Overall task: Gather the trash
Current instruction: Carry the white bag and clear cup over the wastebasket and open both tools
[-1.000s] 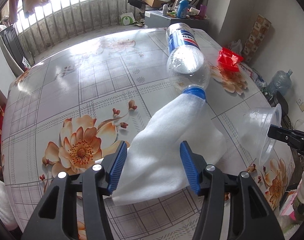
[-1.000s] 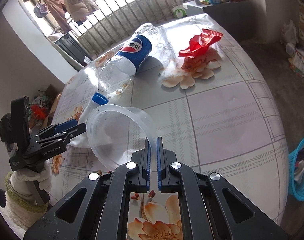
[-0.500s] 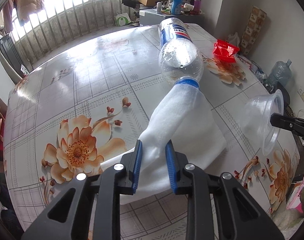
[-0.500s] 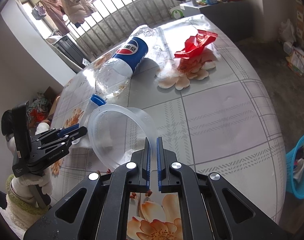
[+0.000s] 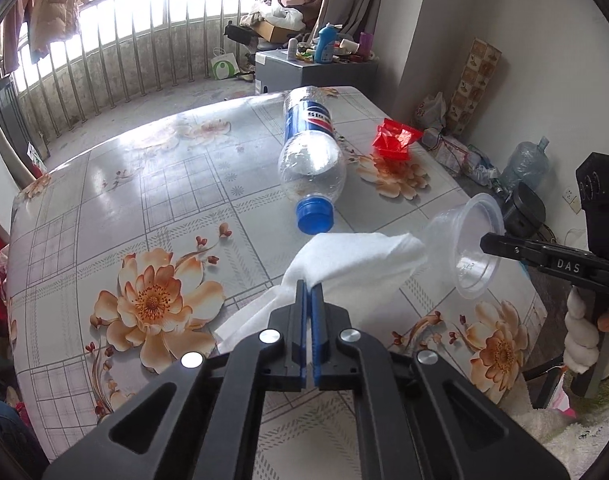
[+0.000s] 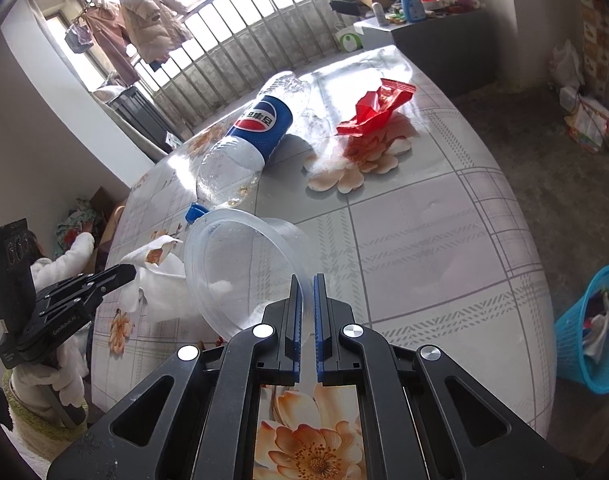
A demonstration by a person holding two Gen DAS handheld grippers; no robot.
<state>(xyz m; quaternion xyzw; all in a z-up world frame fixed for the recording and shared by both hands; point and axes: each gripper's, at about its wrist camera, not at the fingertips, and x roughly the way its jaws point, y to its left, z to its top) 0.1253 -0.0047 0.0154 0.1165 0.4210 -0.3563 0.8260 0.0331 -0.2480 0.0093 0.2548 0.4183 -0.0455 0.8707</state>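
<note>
Left gripper [image 5: 309,285]: jaws pressed fully together on a fold of the white tissue [image 5: 356,258]; the sheet hangs off the blue pads, part raised off the table.
Right gripper [image 6: 307,280]: jaws drawn nearly together, pinching the rim of the clear plastic cup [image 6: 240,268]; cup held on its side, mouth turned toward the other hand.
Tissue, position: lifted at the near end of the flowered table [image 5: 104,184], its free corner just beside the cup's mouth, lower part trailing toward the tabletop.
Tissue, handling: judged very light, soft and limp; it will drape and swing and may tear if snagged. A bunched fold, as now pinched, is the sound hold.
Cup, handling: judged thin, light and springy; the wall would buckle under a hard squeeze. The rolled rim is the stiffest place to hold.
Plastic bottle [image 5: 310,160]: lying on its side mid-table, blue cap toward the grippers, apparently empty. Judged light, smooth and liable to roll; the neck below the cap looks the surest hold.
Red wrapper [image 5: 396,140]: crumpled, on the table beyond the bottle, apart from it. Judged light and crinkly; pinch any raised crease.
Blue basket [image 6: 592,328]: on the floor off the table's right side, already holding scraps; likely destination for the trash.
Step in hand, as judged: tissue about to be stuffed into the cup so both go together.
</note>
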